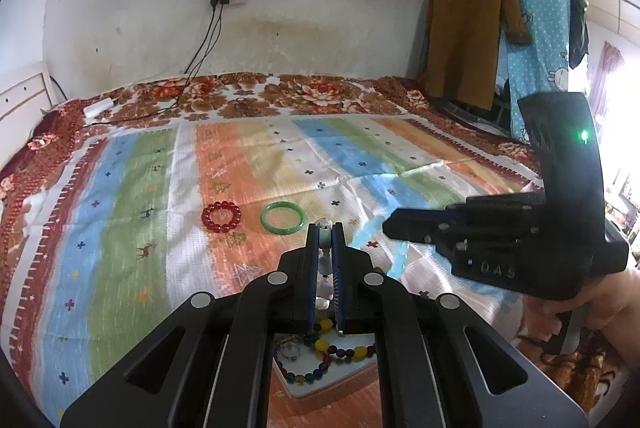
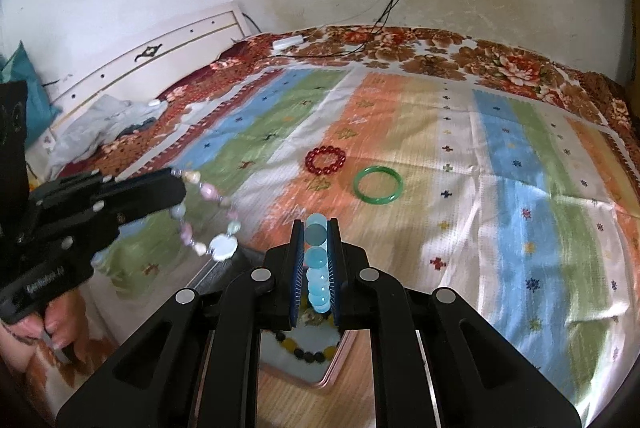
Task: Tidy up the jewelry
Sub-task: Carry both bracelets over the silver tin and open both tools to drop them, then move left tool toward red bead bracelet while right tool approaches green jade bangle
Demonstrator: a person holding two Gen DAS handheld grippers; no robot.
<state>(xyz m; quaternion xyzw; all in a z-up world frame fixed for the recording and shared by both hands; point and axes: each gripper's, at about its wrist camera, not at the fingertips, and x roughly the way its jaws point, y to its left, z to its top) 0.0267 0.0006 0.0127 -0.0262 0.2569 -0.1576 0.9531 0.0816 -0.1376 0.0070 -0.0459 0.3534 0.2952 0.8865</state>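
My left gripper [image 1: 325, 228] is shut on a pastel bead bracelet [image 2: 208, 211], which hangs from its tips in the right wrist view [image 2: 176, 183]. My right gripper [image 2: 315, 228] is shut on a light-blue bead bracelet [image 2: 318, 268]; it shows blurred below that gripper in the left wrist view [image 1: 380, 244]. Both are held above a white tray [image 1: 352, 368] holding a yellow-and-dark bead string [image 1: 332, 348]. A red bead bracelet [image 1: 221, 216] and a green bangle [image 1: 283, 218] lie on the striped cloth [image 1: 120, 228] beyond.
The cloth covers a bed with a floral sheet [image 1: 312, 91]. A charger and cables [image 1: 100, 105] lie at its far edge. A white headboard [image 2: 152, 59] and crumpled clothes [image 2: 100, 127] are at the left. Hanging clothes [image 1: 500, 27] are at the right.
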